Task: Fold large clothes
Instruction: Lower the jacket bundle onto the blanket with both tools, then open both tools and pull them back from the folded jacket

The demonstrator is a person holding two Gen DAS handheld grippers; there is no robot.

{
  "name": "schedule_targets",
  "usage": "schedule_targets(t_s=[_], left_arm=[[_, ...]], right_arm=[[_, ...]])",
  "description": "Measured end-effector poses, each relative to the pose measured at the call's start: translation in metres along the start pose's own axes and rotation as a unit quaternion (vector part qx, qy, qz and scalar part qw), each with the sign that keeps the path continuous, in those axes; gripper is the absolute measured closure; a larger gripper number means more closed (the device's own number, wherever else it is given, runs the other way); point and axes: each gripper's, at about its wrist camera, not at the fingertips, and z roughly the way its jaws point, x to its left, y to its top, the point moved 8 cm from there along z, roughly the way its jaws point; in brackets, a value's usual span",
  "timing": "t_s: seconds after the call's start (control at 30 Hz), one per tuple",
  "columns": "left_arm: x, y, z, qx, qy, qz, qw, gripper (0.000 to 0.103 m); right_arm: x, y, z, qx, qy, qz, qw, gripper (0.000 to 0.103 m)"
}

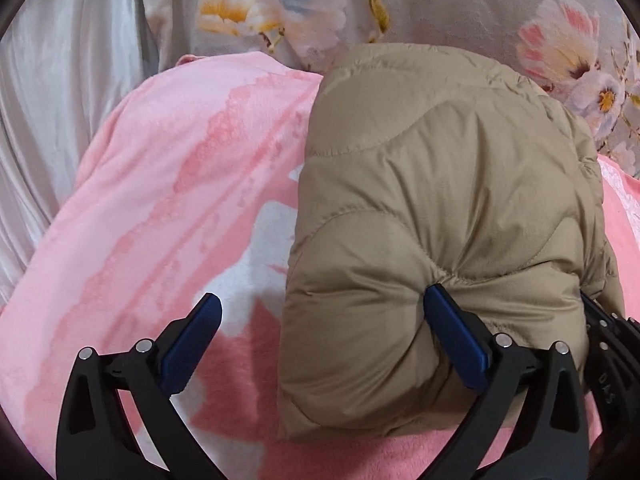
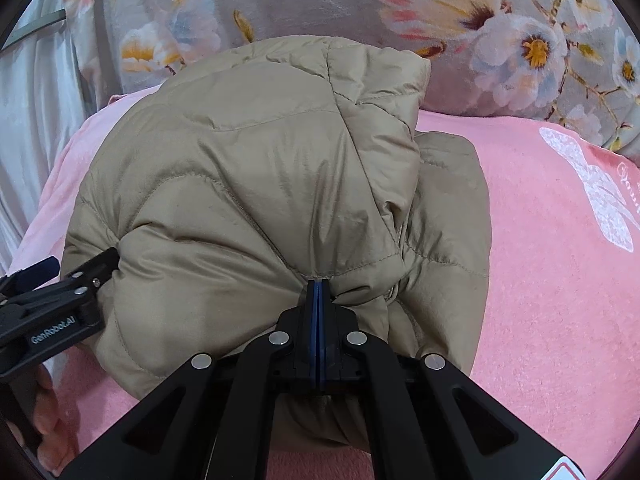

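Both grippers are working at the near edge of a tan quilted puffer jacket (image 2: 256,184), which is lying folded into a bulky bundle on a pink fleece blanket (image 2: 540,272). Right gripper (image 2: 319,286) is clenching its blue-padded fingers together on a pinch of the jacket's near hem, the fabric puckering into creases just ahead of the tips. Left gripper (image 1: 324,308) is standing spread wide: its right finger (image 1: 456,336) is pressing into the jacket's near edge and denting the padding, while its left finger (image 1: 192,344) is hanging over the blanket, apart from the jacket. From the right wrist view, the left gripper is showing at the jacket's left side, with a hand (image 2: 48,420) partly visible below it.

Ahead of the right gripper, the jacket's top layer is lying doubled over, a lower layer peeking out to the right. Farther right on the blanket, a white butterfly print (image 2: 600,192) is showing. Beyond the jacket, a grey floral bedcover (image 2: 500,40) is spreading across the background, and pale satin fabric (image 1: 60,100) is draping far to the left.
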Motion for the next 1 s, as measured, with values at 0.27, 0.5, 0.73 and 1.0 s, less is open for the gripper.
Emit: schedule_targets(t_s=[0.27,0.5,0.73,1.0], left_arm=[[-0.004,-0.002,0.001,-0.024,0.018,0.01,0.9995,0.005],[-0.006,-0.001,-0.004,-0.04,0.031,0.014,0.9986,0.005],[-0.003,-0.041,-0.054,-0.048,0.021,-0.005,0.9986,0.005],[-0.015,-0.095,-0.105,-0.04,0.022,0.018,0.9988,0.005]], right_arm=[[0.0,0.0,0.0,0.0,0.001,0.001,1.0,0.103],[0.0,0.0,-0.003,-0.009,-0.008,-0.001,1.0,0.103],[-0.012,-0.043,-0.08,-0.058,-0.04,-0.01,0.997,0.037],[-0.035,-0.12,-0.136,-0.011,-0.041,0.029,0.999,0.031]])
